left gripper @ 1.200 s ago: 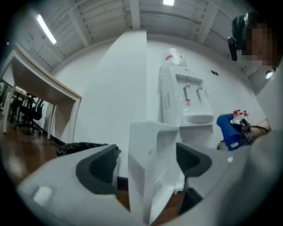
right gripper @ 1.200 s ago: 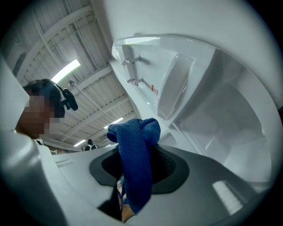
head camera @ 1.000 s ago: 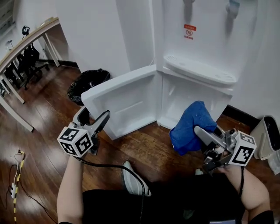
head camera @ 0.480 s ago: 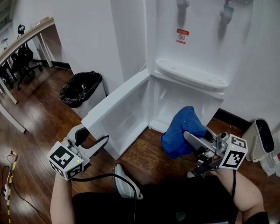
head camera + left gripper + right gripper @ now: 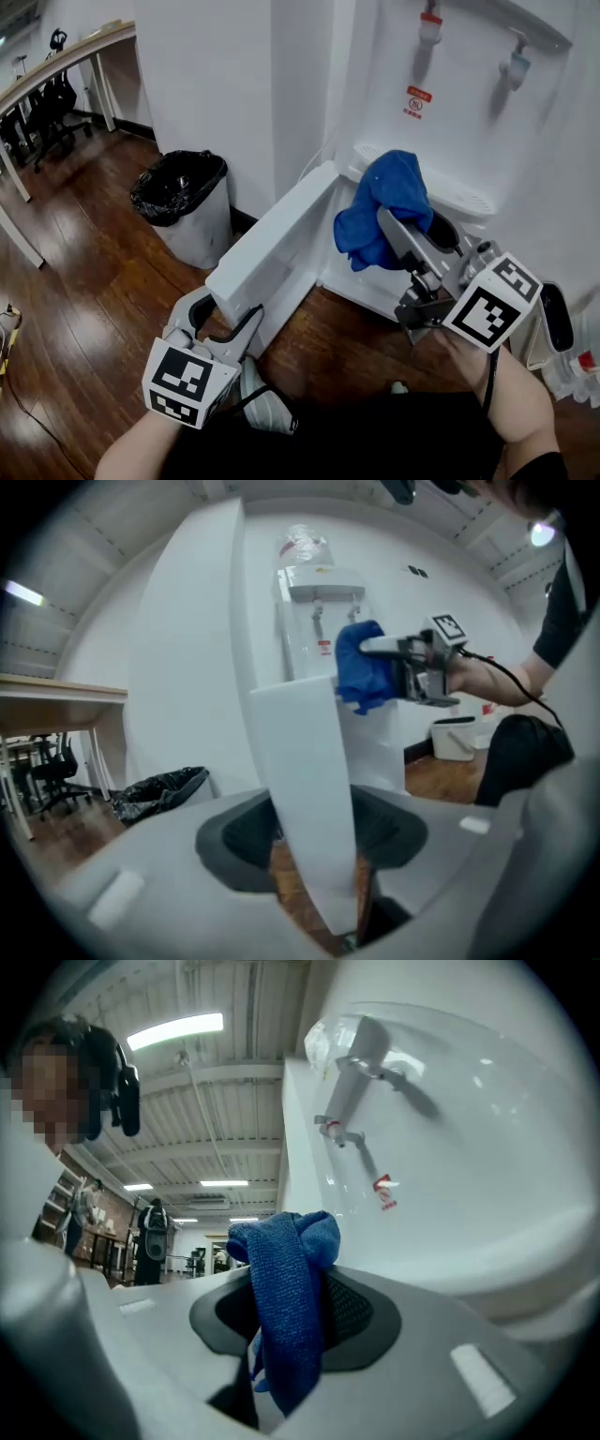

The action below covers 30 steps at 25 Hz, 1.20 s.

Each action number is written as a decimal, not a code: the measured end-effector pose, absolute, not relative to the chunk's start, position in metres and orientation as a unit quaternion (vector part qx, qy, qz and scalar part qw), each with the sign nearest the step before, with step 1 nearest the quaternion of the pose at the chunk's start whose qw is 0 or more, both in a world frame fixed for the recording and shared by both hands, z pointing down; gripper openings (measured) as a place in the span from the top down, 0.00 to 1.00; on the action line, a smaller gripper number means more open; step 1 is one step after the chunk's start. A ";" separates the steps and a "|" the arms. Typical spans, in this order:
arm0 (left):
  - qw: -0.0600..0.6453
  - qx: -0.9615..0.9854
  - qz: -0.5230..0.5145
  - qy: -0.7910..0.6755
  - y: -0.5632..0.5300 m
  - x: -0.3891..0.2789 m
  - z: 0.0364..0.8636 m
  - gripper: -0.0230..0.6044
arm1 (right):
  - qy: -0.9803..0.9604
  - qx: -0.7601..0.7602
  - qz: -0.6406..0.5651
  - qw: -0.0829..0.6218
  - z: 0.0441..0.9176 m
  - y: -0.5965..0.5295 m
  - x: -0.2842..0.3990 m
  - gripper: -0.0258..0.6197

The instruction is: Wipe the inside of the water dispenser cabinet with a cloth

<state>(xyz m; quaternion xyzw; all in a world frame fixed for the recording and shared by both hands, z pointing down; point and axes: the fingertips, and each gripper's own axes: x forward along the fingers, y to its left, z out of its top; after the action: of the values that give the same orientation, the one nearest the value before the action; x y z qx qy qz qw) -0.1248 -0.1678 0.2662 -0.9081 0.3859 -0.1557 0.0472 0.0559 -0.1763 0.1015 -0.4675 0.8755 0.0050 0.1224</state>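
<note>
**Door gripped, cloth held up at the drip tray**

Your left gripper (image 5: 225,315) sits low at the free edge of the open cabinet door (image 5: 274,251). Its jaws have just been closing, and the white door panel runs between them with the pads set on either face, so you have the door pinched.

Your right gripper (image 5: 410,231) is clamped on the blue cloth (image 5: 384,199). The cloth bunches over the jaw tips and a fold hangs down between the pads. You hold it up in front of the water dispenser (image 5: 450,112), level with the drip tray (image 5: 471,199) and below the two taps. That puts it above the cabinet opening (image 5: 349,277), outside the cabinet.

A bin lined with a black bag (image 5: 183,202) stands on the wooden floor (image 5: 84,281), against the wall, left of the door.
</note>
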 end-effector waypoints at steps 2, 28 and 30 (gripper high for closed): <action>0.050 -0.912 -0.149 0.380 -0.167 -0.124 0.266 0.61 | 0.865 -0.491 0.039 0.095 0.079 -0.203 0.034 0.74; 0.013 -0.933 -0.099 0.346 -0.182 -0.139 0.263 0.63 | 0.947 -0.307 0.026 0.090 0.140 -0.161 -0.075 0.75; 0.008 -0.931 -0.097 0.351 -0.184 -0.142 0.264 0.64 | 0.926 -0.372 0.005 0.070 0.156 -0.199 -0.044 0.75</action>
<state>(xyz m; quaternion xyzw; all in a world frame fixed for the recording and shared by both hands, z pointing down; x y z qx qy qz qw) -0.1422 -0.1842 0.2637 -0.9311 0.3513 -0.0974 0.0081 -0.0442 -0.1987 0.1559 -0.3717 0.9257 0.0049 0.0698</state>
